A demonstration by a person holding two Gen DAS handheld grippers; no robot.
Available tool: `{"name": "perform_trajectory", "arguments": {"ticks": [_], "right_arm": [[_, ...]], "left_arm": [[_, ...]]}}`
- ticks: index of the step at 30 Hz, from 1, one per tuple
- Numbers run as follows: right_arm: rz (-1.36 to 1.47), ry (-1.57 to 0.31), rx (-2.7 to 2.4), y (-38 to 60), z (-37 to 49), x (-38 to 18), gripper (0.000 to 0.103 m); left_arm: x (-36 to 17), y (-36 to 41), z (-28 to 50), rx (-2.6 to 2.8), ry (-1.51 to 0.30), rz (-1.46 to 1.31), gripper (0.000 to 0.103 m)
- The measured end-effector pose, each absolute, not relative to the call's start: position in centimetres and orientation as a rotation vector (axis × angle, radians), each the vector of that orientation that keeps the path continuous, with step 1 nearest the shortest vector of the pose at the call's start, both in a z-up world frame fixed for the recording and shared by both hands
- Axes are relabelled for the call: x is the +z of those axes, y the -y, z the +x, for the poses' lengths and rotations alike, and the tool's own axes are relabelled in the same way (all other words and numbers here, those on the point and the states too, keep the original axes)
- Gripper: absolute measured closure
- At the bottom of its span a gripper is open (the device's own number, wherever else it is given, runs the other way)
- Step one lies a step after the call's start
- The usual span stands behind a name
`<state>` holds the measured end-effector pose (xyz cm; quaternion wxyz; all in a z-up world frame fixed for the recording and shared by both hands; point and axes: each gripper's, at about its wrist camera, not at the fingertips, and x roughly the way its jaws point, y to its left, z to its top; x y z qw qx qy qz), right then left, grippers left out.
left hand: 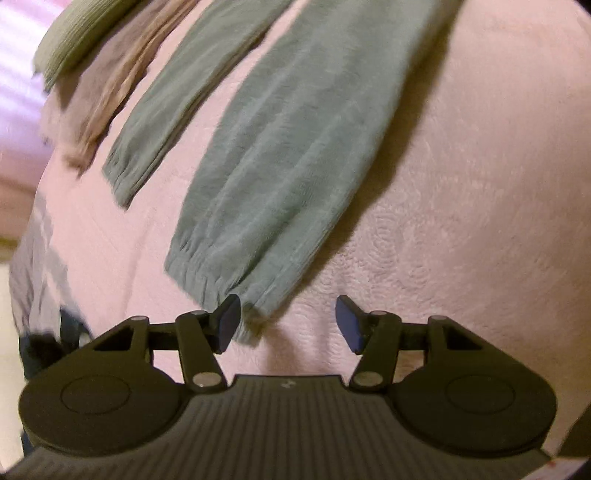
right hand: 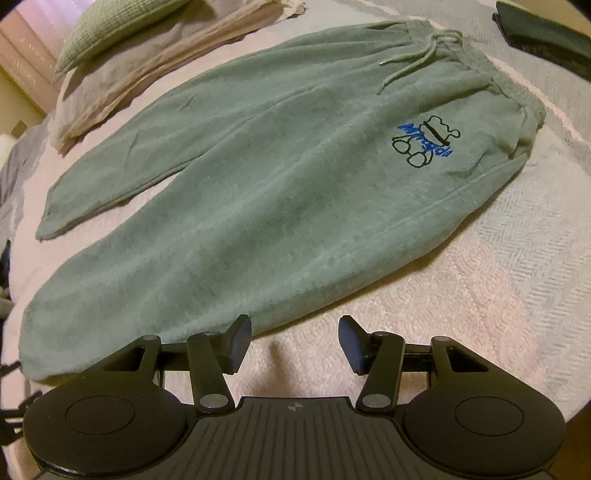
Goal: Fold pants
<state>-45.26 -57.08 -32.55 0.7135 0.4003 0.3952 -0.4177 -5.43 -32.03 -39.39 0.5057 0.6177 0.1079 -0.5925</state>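
Note:
Grey-green fleece pants (right hand: pixel 258 184) lie flat on a pink bedspread (right hand: pixel 443 314), legs spread apart. The waistband (right hand: pixel 480 74) with its drawstring (right hand: pixel 424 55) is at the far right, and a blue and black logo (right hand: pixel 424 142) sits on the hip. My right gripper (right hand: pixel 294 339) is open over the bedspread, just off the near leg's lower edge. In the left wrist view, the near leg (left hand: pixel 280 155) ends in a gathered cuff (left hand: pixel 207 273). My left gripper (left hand: pixel 288 317) is open, its left pad (left hand: pixel 227 325) beside the cuff's corner and nothing pinched. The far leg (left hand: pixel 184 92) lies beyond.
A green ribbed pillow (right hand: pixel 122 29) rests on beige bedding (right hand: pixel 147 77) at the far left. A dark object (right hand: pixel 543 33) lies at the far right corner. A grey cover (left hand: pixel 33 266) hangs over the bed's left edge.

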Motion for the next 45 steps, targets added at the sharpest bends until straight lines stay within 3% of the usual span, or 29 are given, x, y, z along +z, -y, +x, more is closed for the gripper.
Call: {"name": "perform_trajectory", "arguments": {"ticks": [1, 3, 5, 7, 14, 17, 22, 24, 27, 31, 37, 43, 45], "right_arm": [[0.887, -0.880, -0.930, 56.9, -45.5, -32.5, 0.053], [0.888, -0.885, -0.943, 56.4, -45.6, -32.3, 0.053], [0.896, -0.886, -0.950, 56.0, -45.8, -32.0, 0.053], [0.903, -0.881, -0.959, 55.6, -46.1, -31.4, 0.053], [0.939, -0.864, -0.993, 56.1, -47.5, -30.1, 0.053], [0.940, -0.831, -1.011, 56.5, -48.4, -28.0, 0.053], [0.915, -0.822, -1.037, 56.8, -49.9, -23.7, 0.052], [0.894, -0.829, -1.037, 56.7, -50.3, -21.9, 0.047], [0.838, -0.834, -1.028, 56.5, -50.6, -19.4, 0.033], [0.733, -0.885, -0.994, 56.7, -50.6, -16.8, 0.028], [0.556, -1.010, -0.839, 58.8, -50.3, -14.8, 0.027], [0.436, -1.064, -0.714, 62.2, -51.3, -13.9, 0.027], [0.409, -1.082, -0.687, 63.2, -51.6, -13.7, 0.027]], "left_arm": [[-39.9, 32.1, -5.3, -1.447, -0.226, 1.503, 0.051], [-40.3, 32.3, -5.1, -1.477, -0.196, 1.507, 0.067], [-40.1, 32.7, -4.8, -1.468, -0.192, 1.497, 0.094], [-39.0, 32.6, -4.5, -1.463, -0.221, 1.468, 0.100], [-37.1, 30.1, -5.4, -1.481, -0.254, 1.477, 0.099], [-36.8, 31.2, -5.2, -1.462, -0.340, 1.466, 0.089], [-32.9, 31.7, -3.8, -1.421, -0.618, 1.274, 0.085], [-30.8, 31.8, -3.8, -1.386, -0.711, 1.169, 0.083], [-27.8, 32.1, -4.5, -1.349, -0.819, 1.013, 0.069], [-24.4, 33.2, -5.8, -1.308, -0.908, 0.873, 0.051], [-19.6, 34.8, -8.1, -1.194, -0.964, 0.662, 0.017], [-16.0, 37.1, -13.3, -1.105, -0.889, 0.602, 0.001], [-15.1, 37.7, -15.2, -1.082, -0.880, 0.579, 0.001]]}}
